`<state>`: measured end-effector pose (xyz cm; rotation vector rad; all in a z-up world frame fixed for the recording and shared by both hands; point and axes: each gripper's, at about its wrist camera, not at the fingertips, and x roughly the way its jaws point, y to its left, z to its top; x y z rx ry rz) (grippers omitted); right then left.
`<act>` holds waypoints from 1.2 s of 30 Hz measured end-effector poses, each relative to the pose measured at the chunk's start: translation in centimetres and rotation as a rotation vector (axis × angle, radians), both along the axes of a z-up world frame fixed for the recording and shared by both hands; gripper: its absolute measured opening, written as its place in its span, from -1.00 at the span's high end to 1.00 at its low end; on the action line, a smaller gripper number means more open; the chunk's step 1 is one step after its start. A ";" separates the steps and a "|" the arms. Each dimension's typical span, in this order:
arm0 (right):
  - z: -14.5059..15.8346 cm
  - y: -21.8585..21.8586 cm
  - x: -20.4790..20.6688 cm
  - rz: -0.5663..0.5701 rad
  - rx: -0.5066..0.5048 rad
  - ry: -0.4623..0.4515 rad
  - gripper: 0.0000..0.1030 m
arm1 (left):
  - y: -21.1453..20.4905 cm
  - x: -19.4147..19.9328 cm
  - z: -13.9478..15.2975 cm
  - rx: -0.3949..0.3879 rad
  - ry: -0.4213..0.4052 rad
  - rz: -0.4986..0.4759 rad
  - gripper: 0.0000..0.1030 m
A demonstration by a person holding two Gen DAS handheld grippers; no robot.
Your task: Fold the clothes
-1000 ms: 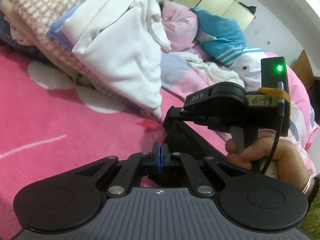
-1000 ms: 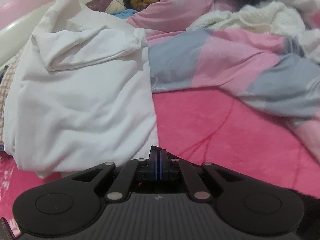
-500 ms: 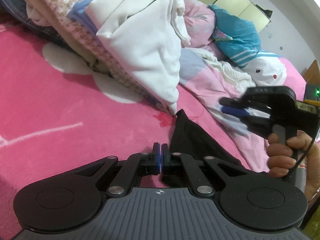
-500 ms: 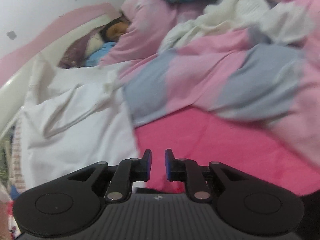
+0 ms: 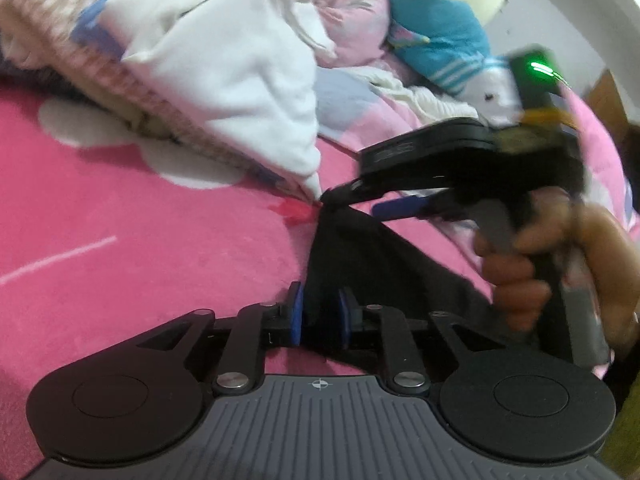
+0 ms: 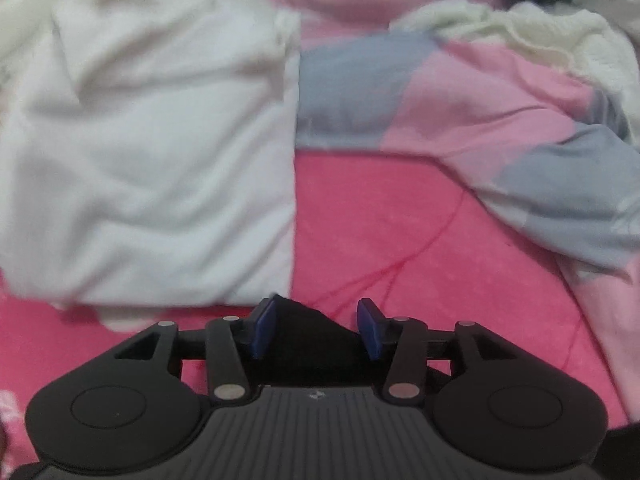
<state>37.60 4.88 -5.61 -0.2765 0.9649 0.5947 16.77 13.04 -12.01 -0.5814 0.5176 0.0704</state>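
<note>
Bed (image 5: 120, 240): pink cover with white flower shapes and a thin white line; bare pink stretch at the left of the left wrist view, open room there.

Pile of clothes (image 5: 132, 60): heaped at the upper left, checked pink-and-cream fabric below, a white garment (image 5: 240, 80) draped over it, its lowest corner reaching down almost to the far tip of the black cloth. In the right wrist view the white garment (image 6: 140, 140) fills the left half, its lower edge just beyond the jaws.

Pink-and-grey quilt (image 6: 460, 112): rumpled along the far and right side, with a cream knitted piece (image 6: 520, 36) on top; it bounds the bare pink area on the right.

Teal striped item (image 5: 436, 44): on the bedding at the far end.

Black cloth (image 5: 360, 256): the piece being handled, lying on the pink cover between the two grippers, one corner drawn up to a point.

Left gripper (image 5: 320, 316): jaws opening, a fold of the black cloth between the blue pads, pads not pressing.

Right gripper (image 6: 316, 328): held in a hand (image 5: 560, 264), blurred; jaws opening, the black cloth's corner between them, clear of both pads.
</note>
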 end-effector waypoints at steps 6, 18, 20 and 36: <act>2.6 -2.6 -3.3 0.054 0.078 -0.084 0.99 | 0.7 0.1 -0.5 -0.031 0.012 0.011 0.77; 2.4 -11.0 -12.6 0.191 -0.055 -0.192 0.54 | 0.9 0.4 -0.7 -0.055 0.011 0.017 0.78; 2.7 -12.0 -12.7 0.177 -0.032 -0.142 0.54 | 0.9 0.4 -0.7 -0.055 0.011 0.018 0.78; 2.0 -9.8 -5.7 -0.107 0.233 0.088 0.51 | 0.9 0.3 -0.8 -0.063 0.004 0.019 0.78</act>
